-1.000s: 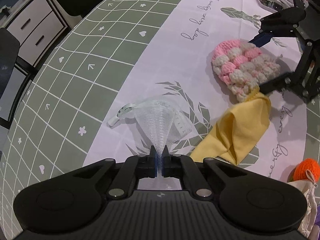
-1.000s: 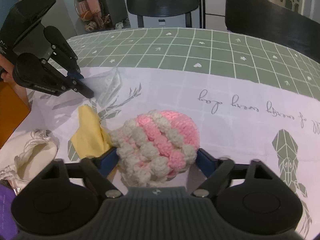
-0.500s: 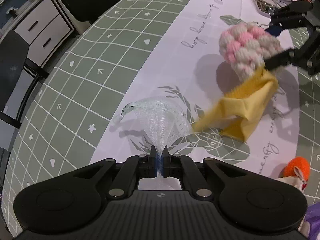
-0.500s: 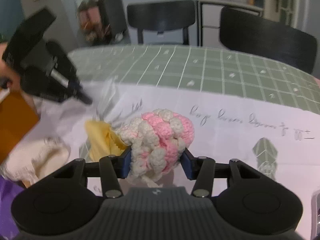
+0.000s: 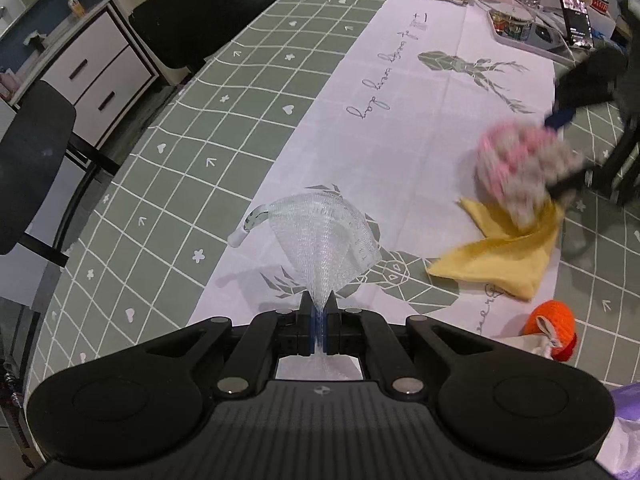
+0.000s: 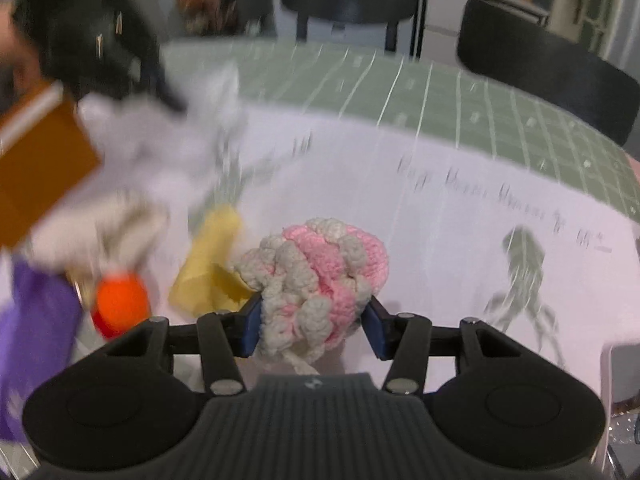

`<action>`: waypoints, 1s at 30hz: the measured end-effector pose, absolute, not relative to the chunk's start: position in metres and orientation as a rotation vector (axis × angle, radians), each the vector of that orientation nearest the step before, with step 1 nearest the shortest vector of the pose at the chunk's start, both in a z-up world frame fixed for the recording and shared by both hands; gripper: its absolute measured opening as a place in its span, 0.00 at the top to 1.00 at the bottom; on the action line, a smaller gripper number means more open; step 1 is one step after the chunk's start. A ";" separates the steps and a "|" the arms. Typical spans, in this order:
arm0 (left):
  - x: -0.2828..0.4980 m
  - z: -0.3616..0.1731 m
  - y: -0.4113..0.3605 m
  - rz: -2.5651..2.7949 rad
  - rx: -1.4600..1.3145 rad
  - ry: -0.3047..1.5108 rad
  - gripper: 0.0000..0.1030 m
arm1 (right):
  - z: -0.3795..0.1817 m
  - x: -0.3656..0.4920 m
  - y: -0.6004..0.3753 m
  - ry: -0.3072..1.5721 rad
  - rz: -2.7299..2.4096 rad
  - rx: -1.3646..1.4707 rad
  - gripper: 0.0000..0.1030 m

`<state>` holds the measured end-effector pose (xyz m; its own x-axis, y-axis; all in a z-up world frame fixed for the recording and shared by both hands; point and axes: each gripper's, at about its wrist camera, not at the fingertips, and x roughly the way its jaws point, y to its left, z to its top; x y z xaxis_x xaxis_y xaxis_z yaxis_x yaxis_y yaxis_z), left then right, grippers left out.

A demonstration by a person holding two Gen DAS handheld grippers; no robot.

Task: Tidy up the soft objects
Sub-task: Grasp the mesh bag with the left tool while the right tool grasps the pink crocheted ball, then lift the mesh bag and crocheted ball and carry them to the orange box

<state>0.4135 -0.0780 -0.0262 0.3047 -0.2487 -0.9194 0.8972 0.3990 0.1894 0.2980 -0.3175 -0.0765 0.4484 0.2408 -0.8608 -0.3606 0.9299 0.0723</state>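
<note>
Lifted clear of the tablecloth (image 5: 420, 92) since a second earlier, the crocheted hat (image 6: 316, 276) sat squeezed between my right gripper (image 6: 312, 328) pads, whose jaws had just closed in. My left gripper (image 5: 319, 322) stayed pinched shut on the mesh bag (image 5: 324, 236), fanning away from me. I judged this mid-carry; next, a drop spot. The yellow cloth (image 5: 504, 256) stayed down.
</note>
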 end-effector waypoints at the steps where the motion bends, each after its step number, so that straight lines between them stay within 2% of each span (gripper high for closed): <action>1: 0.412 -0.024 -0.077 -0.886 0.826 0.957 0.97 | -0.083 0.295 -0.315 1.060 0.381 -0.134 0.43; 3: 0.410 -0.021 -0.076 -0.883 0.828 0.956 0.97 | -0.094 0.289 -0.312 1.093 0.396 -0.139 0.34; 7: 0.406 -0.019 -0.074 -0.877 0.838 0.957 0.97 | -0.093 0.290 -0.326 1.102 0.364 -0.014 0.25; 12: 0.404 -0.018 -0.074 -0.873 0.837 0.959 0.97 | -0.088 0.303 -0.351 1.095 0.303 0.256 0.23; 18: 0.401 -0.018 -0.073 -0.874 0.840 0.963 0.97 | -0.099 0.314 -0.338 1.130 0.276 0.221 0.33; 20: 0.399 -0.016 -0.072 -0.873 0.840 0.961 0.97 | -0.098 0.312 -0.339 1.121 0.291 0.205 0.51; 21: 0.399 -0.014 -0.072 -0.871 0.841 0.959 0.97 | -0.095 0.311 -0.339 1.111 0.299 0.200 0.64; 24: 0.396 -0.007 -0.070 -0.870 0.835 0.947 0.97 | -0.084 0.308 -0.340 1.076 0.295 0.139 0.79; 30: 0.382 0.007 -0.064 -0.873 0.827 0.920 0.97 | -0.051 0.294 -0.345 0.988 0.245 0.021 0.80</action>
<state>0.3824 -0.0643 0.0071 0.3385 -0.2623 -0.9037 0.8886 0.4051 0.2153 0.2937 -0.3452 -0.0511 0.5253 0.2143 -0.8235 -0.1949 0.9723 0.1287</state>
